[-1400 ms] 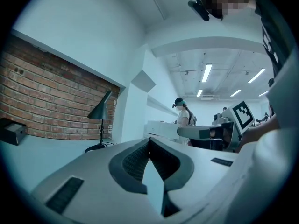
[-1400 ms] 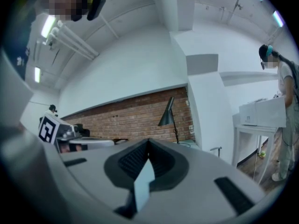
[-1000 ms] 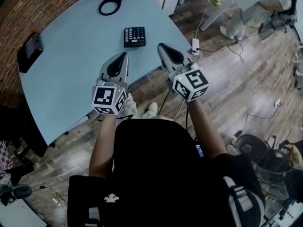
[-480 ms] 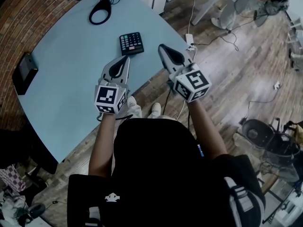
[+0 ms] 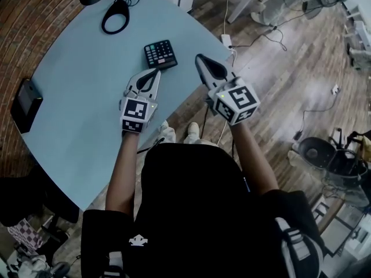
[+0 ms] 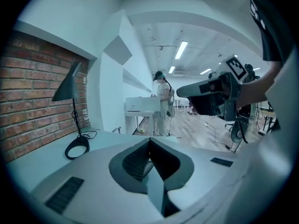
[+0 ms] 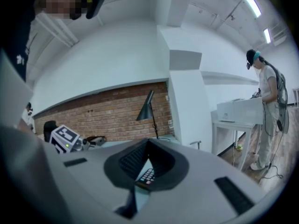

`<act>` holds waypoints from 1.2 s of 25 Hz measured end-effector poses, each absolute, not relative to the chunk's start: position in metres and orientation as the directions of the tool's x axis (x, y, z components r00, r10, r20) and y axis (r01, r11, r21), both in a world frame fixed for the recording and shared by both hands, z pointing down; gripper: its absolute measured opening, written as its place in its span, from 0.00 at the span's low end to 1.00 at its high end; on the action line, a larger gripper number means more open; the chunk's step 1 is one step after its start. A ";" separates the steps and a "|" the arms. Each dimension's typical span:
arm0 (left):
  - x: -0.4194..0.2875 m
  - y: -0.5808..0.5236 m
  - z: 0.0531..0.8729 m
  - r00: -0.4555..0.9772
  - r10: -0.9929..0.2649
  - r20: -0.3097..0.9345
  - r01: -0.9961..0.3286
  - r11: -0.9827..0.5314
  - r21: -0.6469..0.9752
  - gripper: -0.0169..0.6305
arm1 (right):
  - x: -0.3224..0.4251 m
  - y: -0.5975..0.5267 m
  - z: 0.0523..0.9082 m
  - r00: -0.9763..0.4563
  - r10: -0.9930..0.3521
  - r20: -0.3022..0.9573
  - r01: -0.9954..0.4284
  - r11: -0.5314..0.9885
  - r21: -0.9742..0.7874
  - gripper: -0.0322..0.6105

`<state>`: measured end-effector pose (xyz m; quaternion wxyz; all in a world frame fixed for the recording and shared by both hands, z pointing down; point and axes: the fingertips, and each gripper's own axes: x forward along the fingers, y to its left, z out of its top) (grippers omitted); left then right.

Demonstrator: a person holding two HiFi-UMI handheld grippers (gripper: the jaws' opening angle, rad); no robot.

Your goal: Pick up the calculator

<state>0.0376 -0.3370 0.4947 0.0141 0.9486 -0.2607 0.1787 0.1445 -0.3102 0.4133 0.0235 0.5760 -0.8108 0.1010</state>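
The black calculator (image 5: 160,54) lies flat near the right edge of the light blue table (image 5: 75,80). My left gripper (image 5: 155,73) hovers over the table just short of the calculator, jaws shut with nothing in them. My right gripper (image 5: 200,58) is off the table's right edge, beside the calculator, its jaws together and holding nothing. In the right gripper view the calculator (image 7: 147,176) shows through the slot below the closed tips of the right gripper (image 7: 148,143). In the left gripper view the left gripper (image 6: 150,143) is shut over bare table, and the calculator is hidden.
A black desk lamp with a ring base (image 5: 115,22) stands at the table's far end. A black flat object (image 5: 26,97) lies at its left edge. A power strip (image 5: 226,39) and cables lie on the wood floor. A person (image 7: 267,111) stands by a white bench.
My left gripper has sunk toward the table and its marker cube looks smaller. The right gripper has drifted only slightly. The calculator has not been touched.
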 end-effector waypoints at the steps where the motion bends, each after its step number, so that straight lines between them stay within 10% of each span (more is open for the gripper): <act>1: 0.039 -0.338 0.500 0.805 -0.470 0.362 -0.477 -0.876 -0.076 0.04 | 0.144 -0.311 0.414 -0.329 -0.931 0.158 -0.941 0.309 -0.137 0.06; 9: 0.047 -0.342 0.565 0.793 -0.328 0.514 -0.321 -0.941 -0.106 0.06 | 0.147 -0.313 0.426 -0.281 -0.939 0.196 -0.957 0.257 -0.137 0.06; 15: 0.054 -0.351 0.597 0.774 -0.252 0.581 -0.234 -0.966 -0.107 0.28 | 0.156 -0.311 0.432 -0.240 -0.944 0.227 -0.967 0.211 -0.142 0.06; 30: 0.076 -0.368 0.660 0.641 -0.251 0.725 -0.024 -0.951 -0.307 0.30 | 0.164 -0.305 0.447 -0.196 -0.934 0.299 -0.977 0.161 -0.138 0.06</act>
